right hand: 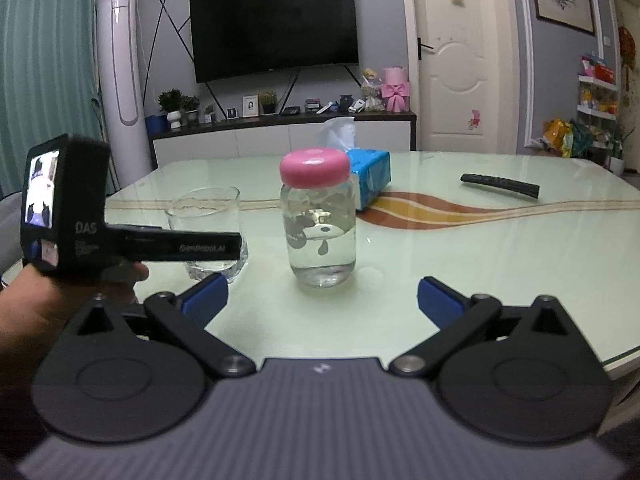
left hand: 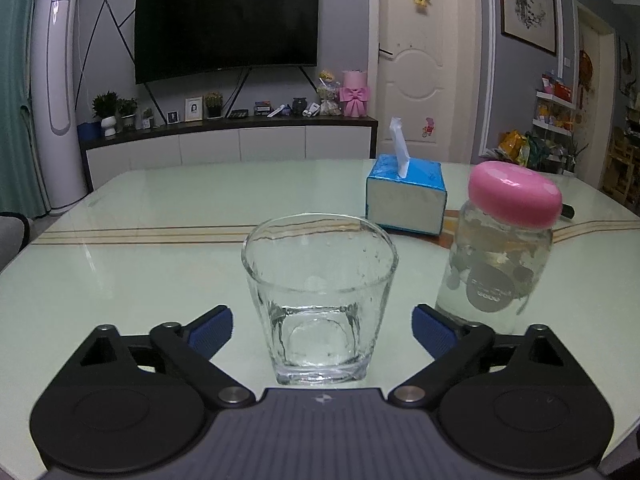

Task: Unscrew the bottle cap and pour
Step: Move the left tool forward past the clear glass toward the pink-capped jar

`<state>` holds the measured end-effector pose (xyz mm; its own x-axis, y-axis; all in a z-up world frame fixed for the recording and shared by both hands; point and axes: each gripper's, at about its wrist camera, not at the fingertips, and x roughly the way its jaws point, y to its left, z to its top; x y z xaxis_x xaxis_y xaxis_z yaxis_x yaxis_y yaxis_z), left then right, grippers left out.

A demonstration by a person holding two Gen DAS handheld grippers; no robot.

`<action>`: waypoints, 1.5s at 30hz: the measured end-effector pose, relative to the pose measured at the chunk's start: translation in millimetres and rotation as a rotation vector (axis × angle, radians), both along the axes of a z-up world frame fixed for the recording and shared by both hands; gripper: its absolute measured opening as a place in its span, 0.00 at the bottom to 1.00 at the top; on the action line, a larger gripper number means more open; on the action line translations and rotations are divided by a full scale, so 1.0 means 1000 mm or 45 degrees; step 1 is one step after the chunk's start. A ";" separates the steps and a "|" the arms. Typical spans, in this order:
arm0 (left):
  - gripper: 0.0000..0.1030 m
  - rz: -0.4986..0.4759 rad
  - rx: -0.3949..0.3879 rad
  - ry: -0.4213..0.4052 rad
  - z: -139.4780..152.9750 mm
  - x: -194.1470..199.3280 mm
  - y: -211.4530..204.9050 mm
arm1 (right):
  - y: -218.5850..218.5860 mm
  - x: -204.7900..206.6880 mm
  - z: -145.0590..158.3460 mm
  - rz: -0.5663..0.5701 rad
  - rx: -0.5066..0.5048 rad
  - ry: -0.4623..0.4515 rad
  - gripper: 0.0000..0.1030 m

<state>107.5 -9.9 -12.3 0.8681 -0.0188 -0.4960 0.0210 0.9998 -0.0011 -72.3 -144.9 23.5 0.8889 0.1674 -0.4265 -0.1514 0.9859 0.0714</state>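
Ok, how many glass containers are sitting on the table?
2: an empty drinking glass between the open left gripper fingers, and a pink-capped bottle of water beside it, ahead of the right gripper.

I read "DAS" on the black body of the left gripper [right hand: 230,246], "GenRobot.AI" along its finger [right hand: 208,247], the grey label on the bottle [left hand: 494,264] too blurred for me to read
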 end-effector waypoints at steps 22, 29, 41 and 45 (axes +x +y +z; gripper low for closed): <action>0.75 0.001 0.038 -0.010 -0.006 0.019 -0.004 | 0.002 0.001 -0.003 0.008 -0.009 0.017 1.00; 0.75 -0.010 0.039 -0.012 -0.007 0.026 -0.002 | 0.002 0.001 -0.004 0.008 -0.014 0.022 1.00; 0.76 0.002 0.049 -0.015 -0.008 0.036 -0.003 | 0.004 0.002 -0.003 0.006 -0.021 0.026 1.00; 0.92 0.006 0.076 -0.036 -0.004 0.029 -0.005 | 0.004 0.001 -0.003 0.007 -0.021 0.021 1.00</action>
